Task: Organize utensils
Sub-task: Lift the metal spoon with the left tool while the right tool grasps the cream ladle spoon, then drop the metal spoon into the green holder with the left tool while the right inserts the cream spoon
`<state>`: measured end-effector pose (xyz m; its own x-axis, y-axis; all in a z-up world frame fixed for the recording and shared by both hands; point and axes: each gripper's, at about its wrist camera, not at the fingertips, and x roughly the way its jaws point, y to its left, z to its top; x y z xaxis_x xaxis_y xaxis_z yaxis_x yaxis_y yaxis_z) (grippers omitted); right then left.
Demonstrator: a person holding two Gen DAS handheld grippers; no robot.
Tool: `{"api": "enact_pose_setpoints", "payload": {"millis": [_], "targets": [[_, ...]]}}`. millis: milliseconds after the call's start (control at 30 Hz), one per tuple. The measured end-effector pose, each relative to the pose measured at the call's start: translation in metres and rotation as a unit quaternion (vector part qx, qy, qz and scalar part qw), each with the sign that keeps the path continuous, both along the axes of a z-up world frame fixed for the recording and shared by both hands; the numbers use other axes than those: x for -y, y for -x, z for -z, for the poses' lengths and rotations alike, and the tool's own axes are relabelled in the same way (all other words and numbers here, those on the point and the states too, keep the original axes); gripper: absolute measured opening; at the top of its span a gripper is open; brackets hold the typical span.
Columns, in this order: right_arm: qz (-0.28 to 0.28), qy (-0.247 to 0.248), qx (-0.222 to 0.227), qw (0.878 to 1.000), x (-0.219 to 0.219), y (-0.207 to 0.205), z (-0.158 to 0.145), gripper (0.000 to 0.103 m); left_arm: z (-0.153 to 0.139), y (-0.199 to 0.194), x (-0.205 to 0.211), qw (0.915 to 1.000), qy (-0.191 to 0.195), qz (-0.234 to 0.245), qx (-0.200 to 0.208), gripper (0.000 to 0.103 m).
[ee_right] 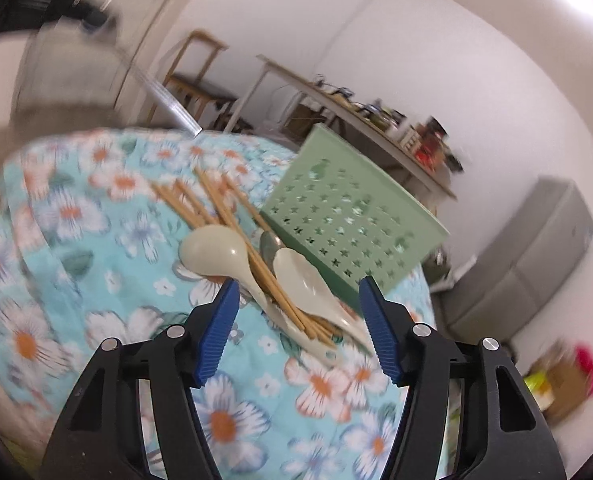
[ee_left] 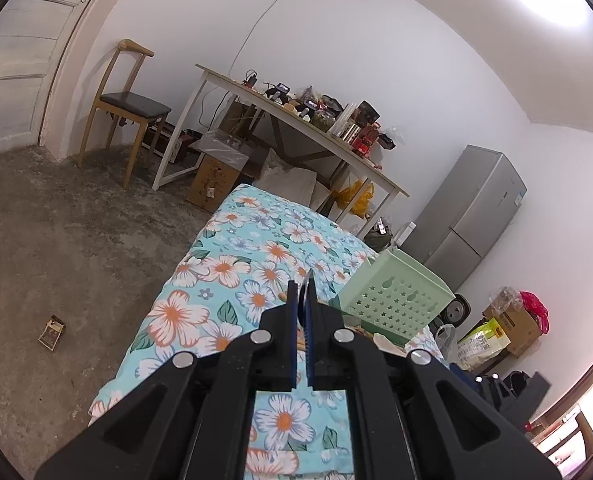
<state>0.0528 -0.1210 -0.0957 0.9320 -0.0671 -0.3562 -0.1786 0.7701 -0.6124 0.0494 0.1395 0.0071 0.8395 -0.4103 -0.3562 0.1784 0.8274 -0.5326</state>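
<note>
1. The left tool (ee_left: 305, 294) has its blue pads pressed together on a thin metal utensil (ee_left: 307, 280); only a narrow silver edge shows between them, so I cannot tell which kind it is.
2. The right tool (ee_right: 298, 308) stands with its pads apart, and nothing is pressed between them.
3. In front of the right tool, on the tabletop with the floral cloth (ee_right: 96, 240), lie two cream spoons (ee_right: 216, 250), a bundle of wooden chopsticks (ee_right: 212, 204) and a metal spoon (ee_right: 270, 245), crossing one another.
4. The green basket (ee_right: 348, 216) with star-shaped holes is just beside this pile, on its far right side, and looks tilted.
5. The right wrist view is blurred.
</note>
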Motion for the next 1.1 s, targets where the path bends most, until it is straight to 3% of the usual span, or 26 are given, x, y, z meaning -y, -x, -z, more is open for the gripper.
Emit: {"api": "enact_pose_setpoints", "payload": {"millis": [167,300,467,667,1000,1100], "targets": [[-0.036,0.103,-0.018,0.994,-0.017,-0.023,0.028,0.053,0.011,-0.017,-0.001,1.0,0.004,0.0,-0.003,0.002],[-0.056,0.173,-0.045,0.982,-0.024,-0.04,0.047,0.043,0.019,-0.029,-0.002,1.0,0.003,0.002,-0.008,0.002],[-0.085,0.208,-0.058,0.973,-0.034,-0.049,0.051,0.033,0.027,-0.04,-0.006,0.9999,0.009,0.001,-0.013,0.002],[-0.111,0.228,-0.05,0.966,-0.049,-0.052,0.046,0.033,0.036,-0.049,-0.011,0.9996,0.018,-0.001,-0.021,0.002],[-0.168,0.302,-0.01,0.938,-0.07,-0.046,0.057,0.035,0.04,-0.052,-0.013,0.9995,0.022,-0.002,-0.025,0.002],[-0.178,0.311,-0.003,0.933,-0.072,-0.048,0.062,0.031,0.041,-0.053,-0.013,0.9994,0.021,-0.003,-0.027,0.002]]}}
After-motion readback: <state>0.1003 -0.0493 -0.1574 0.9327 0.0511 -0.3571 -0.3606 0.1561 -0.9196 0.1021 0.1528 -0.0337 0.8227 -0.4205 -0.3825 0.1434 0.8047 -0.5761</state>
